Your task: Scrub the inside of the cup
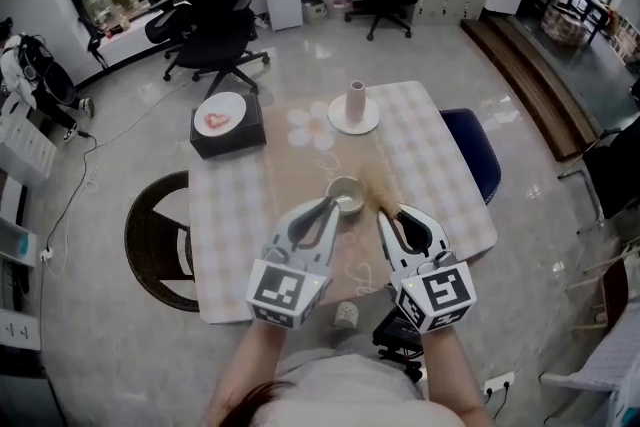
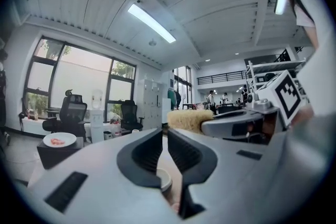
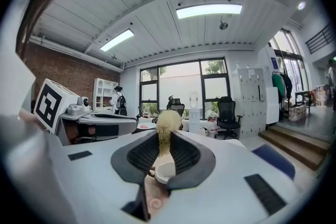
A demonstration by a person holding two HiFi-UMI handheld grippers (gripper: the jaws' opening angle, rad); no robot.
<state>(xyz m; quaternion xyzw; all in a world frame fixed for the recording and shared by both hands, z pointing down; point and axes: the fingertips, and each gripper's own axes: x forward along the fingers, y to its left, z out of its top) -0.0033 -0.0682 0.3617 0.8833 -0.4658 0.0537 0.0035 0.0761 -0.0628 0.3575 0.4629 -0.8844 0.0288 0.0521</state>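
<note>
A small pale cup stands on the checked table near its front middle. My left gripper is shut, its tips at the cup's left rim, and nothing shows between its pads. In the left gripper view the cup sits just below the closed left gripper. My right gripper is shut on a brush with a tan bristle head, held just right of the cup. In the right gripper view the brush stands up from the right gripper, with the cup beneath.
A vase on a white plate stands at the table's far side. A black box topped by a white dish sits at the far left corner. A blue chair is on the right, a brown round chair on the left, and office chairs beyond.
</note>
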